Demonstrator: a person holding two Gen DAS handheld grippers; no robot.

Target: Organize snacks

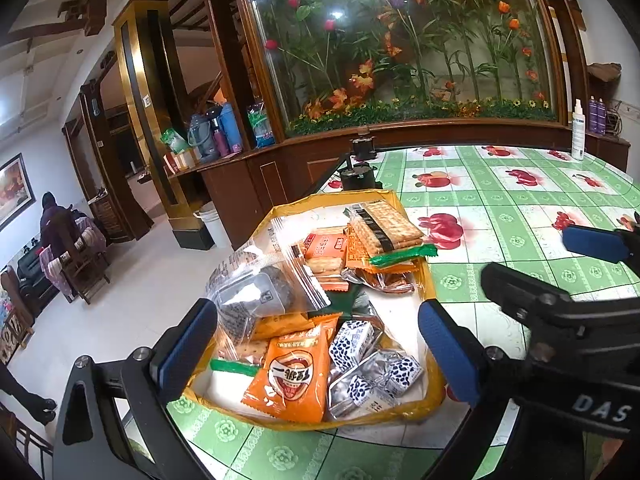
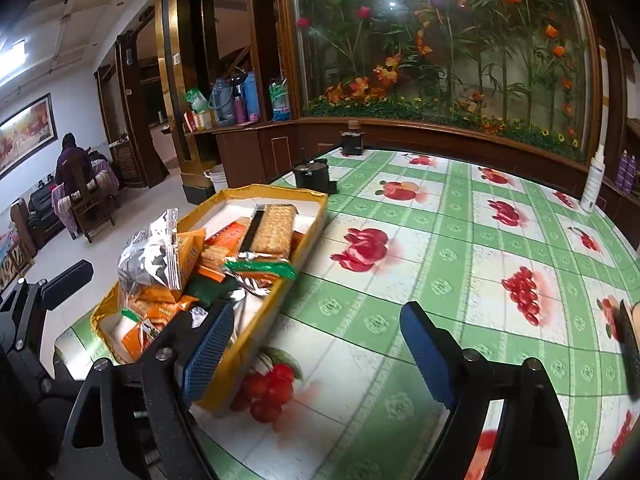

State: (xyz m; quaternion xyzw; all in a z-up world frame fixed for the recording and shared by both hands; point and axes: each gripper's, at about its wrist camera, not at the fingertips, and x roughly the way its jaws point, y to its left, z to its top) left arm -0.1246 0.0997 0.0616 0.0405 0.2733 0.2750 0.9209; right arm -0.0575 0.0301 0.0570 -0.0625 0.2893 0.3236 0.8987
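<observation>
Both claws spread and empty beside a yellow tray of snacks

Left gripper (image 1: pixel 316 350) spread wide, straddling the near end of the tray (image 1: pixel 412 200), snack packets (image 1: pixel 294 376) directly ahead between the pads, long axis running away from it; right gripper (image 2: pixel 316 354) likewise spread and empty, aimed at bare tablecloth (image 2: pixel 460 256), tray off to its left – left hand nearer

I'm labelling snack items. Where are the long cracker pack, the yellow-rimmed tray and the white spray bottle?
long cracker pack (image 1: pixel 390 220), left wrist view, top face.
yellow-rimmed tray (image 2: pixel 272 191), right wrist view, far rim.
white spray bottle (image 2: pixel 594 184), right wrist view, body.
</observation>
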